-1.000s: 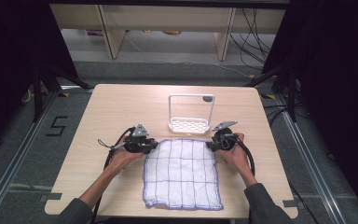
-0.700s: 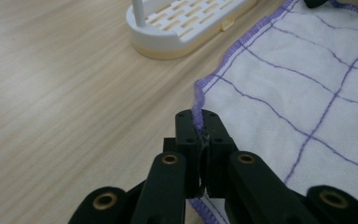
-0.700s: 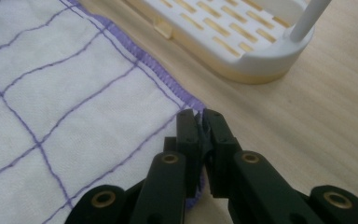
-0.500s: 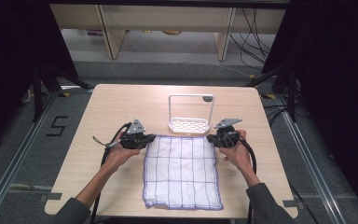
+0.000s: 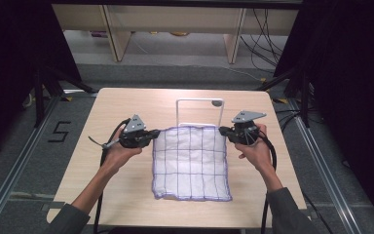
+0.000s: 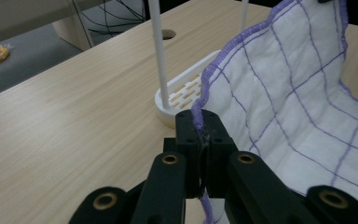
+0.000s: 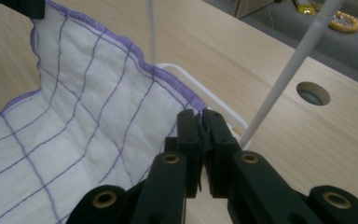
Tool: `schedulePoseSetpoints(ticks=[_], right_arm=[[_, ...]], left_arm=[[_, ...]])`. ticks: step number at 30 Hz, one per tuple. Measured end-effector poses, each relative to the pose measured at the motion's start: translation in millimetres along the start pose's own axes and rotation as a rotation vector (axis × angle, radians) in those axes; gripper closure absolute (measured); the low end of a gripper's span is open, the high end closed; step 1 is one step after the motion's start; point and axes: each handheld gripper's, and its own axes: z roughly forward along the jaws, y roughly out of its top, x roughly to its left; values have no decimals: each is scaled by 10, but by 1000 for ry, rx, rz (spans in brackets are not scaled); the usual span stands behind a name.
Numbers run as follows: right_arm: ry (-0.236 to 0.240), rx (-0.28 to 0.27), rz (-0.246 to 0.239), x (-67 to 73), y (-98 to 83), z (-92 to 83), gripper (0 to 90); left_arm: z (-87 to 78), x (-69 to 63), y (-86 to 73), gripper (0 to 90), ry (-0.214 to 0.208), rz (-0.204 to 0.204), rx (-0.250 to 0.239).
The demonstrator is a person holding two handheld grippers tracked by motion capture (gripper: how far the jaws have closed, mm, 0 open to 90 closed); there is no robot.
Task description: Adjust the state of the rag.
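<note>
Soft quilted cloth [image 5: 191, 163], matt wood-grain table [image 5: 126, 105], smooth white plastic rack [image 6: 186, 91]

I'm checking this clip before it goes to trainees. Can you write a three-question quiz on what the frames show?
1. True or false: the left hand-held gripper and the right hand-held gripper are each shut on a far corner of the cloth.
2. What stands right behind the cloth's raised edge? A) a white rack B) a red bowl C) a stack of books
3. Which part of the cloth lies on the table: the edge near the person or the far edge?

Key
1. True; both pairs of jaws pinch the purple hem.
2. A.
3. The near edge; the far edge is lifted between the two grippers.
</note>
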Motion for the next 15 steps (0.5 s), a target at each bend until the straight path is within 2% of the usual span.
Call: schedulePoseSetpoints(ticks=[1, 2, 4, 5, 8, 10, 15], right_arm=[[-3, -10, -21, 25, -20, -24, 868], [5, -15, -39, 54, -45, -50, 868], [21, -14, -18, 139, -115, -122, 868], [31, -26, -33, 164, -150, -152, 868], [51, -46, -39, 260, -247, -281, 867], [44, -53, -49, 326, -299, -340, 867], [78, -33, -91, 475, -439, -432, 866]], left_arm=[[-25, -14, -10, 869, -11, 34, -14], [-74, -71, -41, 869, -15, 10, -3], [-150, -155, -99, 869, -31, 24, -3], [-188, -200, -131, 869, -36, 28, 0], [-278, -338, -237, 868, -59, 48, 8], [-324, -418, -303, 868, -72, 68, 19], [-397, -566, -451, 867, -115, 75, 34]])
